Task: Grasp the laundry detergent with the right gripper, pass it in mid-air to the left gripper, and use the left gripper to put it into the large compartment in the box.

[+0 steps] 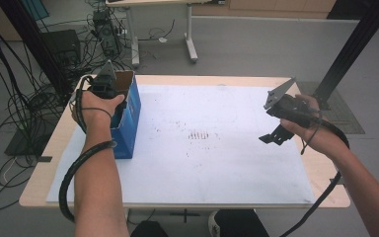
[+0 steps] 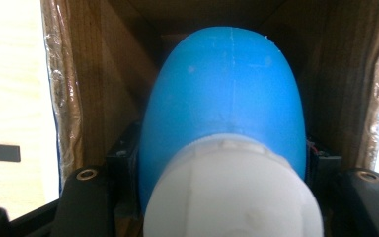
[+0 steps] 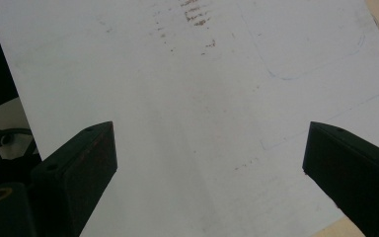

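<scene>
**One bottle, one box, two grippers**

White-capped and blue-bodied, one bottle (image 2: 227, 123) sits pinched in the left gripper (image 2: 222, 197), pointing down into the one open cardboard box (image 2: 103, 74). From the high view that blue-sided box (image 1: 128, 118) stands at the worktop's (image 1: 44, 148) left edge. One white sheet (image 1: 217, 158) covers the worktop. Over it the right gripper (image 3: 209, 163) hangs with jaws spread wide, holding nothing.
</scene>
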`<state>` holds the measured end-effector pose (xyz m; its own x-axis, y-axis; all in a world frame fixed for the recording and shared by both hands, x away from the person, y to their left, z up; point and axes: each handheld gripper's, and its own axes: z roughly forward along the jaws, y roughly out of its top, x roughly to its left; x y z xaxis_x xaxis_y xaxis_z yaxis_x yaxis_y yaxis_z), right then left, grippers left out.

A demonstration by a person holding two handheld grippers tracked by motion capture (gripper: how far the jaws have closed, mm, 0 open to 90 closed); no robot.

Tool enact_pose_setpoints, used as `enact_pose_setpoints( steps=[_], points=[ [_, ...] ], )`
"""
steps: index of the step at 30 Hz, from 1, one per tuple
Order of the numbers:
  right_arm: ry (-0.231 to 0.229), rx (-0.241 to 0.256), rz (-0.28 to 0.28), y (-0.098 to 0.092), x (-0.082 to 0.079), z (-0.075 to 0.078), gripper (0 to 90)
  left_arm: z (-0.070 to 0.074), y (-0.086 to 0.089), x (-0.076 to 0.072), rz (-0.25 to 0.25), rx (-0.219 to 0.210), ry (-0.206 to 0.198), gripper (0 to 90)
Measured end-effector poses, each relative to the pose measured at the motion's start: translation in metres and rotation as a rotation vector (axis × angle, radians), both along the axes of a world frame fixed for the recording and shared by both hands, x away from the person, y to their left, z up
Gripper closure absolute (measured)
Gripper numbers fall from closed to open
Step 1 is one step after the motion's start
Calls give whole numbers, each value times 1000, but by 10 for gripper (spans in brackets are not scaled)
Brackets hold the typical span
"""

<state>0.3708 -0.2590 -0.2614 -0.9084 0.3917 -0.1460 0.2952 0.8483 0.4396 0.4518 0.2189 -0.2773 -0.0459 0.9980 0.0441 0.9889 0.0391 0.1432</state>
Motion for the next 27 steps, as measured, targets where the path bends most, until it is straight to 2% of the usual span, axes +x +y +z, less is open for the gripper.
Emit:
enact_pose_setpoints(
  steps=[27],
  points=[
    [2,5,7,1,0,-1,63,0,-1,0,-1,5,-2,367]
  ],
)
